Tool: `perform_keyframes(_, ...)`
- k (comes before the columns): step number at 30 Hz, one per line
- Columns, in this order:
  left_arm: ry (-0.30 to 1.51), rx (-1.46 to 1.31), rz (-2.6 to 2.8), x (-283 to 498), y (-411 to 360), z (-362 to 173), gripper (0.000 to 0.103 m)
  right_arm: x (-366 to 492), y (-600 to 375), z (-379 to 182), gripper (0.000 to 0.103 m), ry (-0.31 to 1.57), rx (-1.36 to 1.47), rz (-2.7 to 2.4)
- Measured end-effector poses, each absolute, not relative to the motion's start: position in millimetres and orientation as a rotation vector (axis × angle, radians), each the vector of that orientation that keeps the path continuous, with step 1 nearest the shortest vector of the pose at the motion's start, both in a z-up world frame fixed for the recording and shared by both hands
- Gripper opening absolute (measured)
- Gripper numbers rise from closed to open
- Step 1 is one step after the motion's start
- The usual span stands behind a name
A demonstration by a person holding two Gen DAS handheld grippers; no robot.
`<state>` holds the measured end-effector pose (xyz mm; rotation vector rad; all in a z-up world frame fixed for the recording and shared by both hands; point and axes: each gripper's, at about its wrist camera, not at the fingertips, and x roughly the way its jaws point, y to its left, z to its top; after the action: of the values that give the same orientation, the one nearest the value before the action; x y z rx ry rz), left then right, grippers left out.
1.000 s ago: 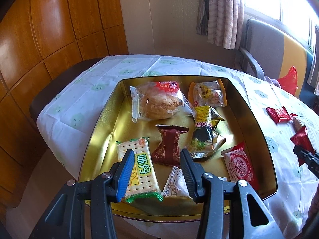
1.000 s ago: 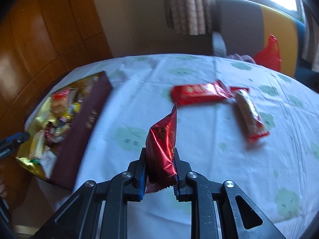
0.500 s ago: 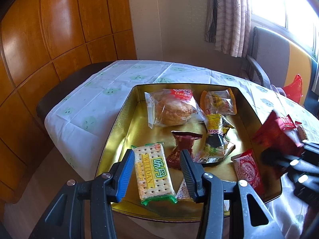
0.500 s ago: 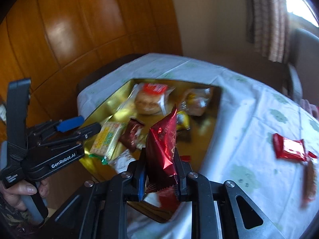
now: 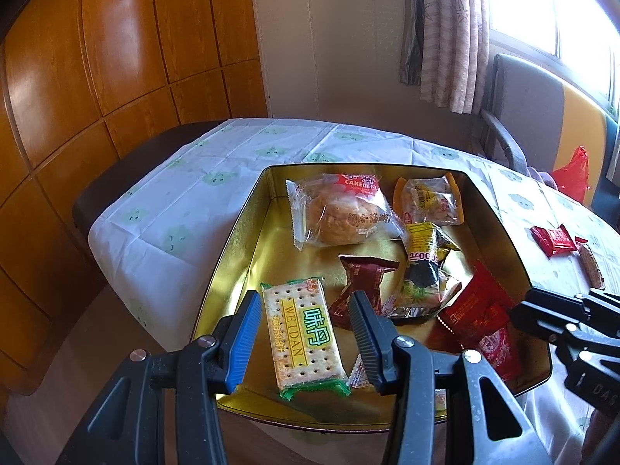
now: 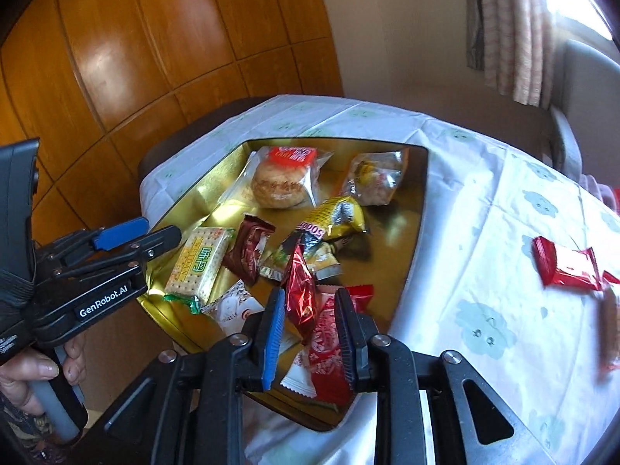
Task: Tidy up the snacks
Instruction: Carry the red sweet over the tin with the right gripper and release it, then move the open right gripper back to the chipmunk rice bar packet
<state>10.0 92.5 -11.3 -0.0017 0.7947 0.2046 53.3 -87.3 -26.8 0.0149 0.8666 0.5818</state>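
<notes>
Right wrist view first: the right gripper (image 6: 308,329) has its fingers spread, and the shiny red packet (image 6: 300,294) that they pinched half a second ago now stands free between them, tilted, its lower end among the snacks at the near right corner of the gold tin (image 6: 420,209). It leans on a red-and-white wrapper (image 6: 327,345) already lying there. The release has just happened, so this packet counts as delivered; I judge the right gripper's next job is to back out without dragging it over the rim.

Left wrist view shows the same packet (image 5: 474,310) resting against the tin's (image 5: 248,224) right wall, with the right gripper's fingers (image 5: 542,316) just beside it. The left gripper (image 5: 306,343) hovers over the tin's near edge, fingers spread and holding nothing, framing the cracker pack (image 5: 304,335) below.

Further out in the tin lie a cake in clear wrap (image 5: 341,211), a yellow-and-black packet (image 5: 422,267) and a dark brown sweet (image 5: 362,283).

On the bench (image 6: 484,232) beyond the tin, a red packet (image 6: 567,269) and a blurred bar-shaped snack (image 6: 610,333) lie well apart from the tin, so the sorting is not yet finished.
</notes>
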Motion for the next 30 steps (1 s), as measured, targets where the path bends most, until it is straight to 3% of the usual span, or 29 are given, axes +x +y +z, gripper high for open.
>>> perform_keyframes(7, 0.781, 0.018, 0.191, 7.1, 84.4, -5.7, 0.048, 44.2, -112.7, -20.1, 0.028, 0.843, 0.084, 0.524)
perform_keyframes(17, 0.763, 0.052, 0.168, 5.2, 70.6, 2.2, 0.048, 38.5, -150.8, -16.6, 0.041, 0.823, 0.168, 0.439)
perform_keyframes(30, 0.758, 0.097, 0.116, 6.1, 48.6, 5.8, 0.048, 32.4, -206.7, -26.5, 0.045, 0.828, 0.253, 0.313)
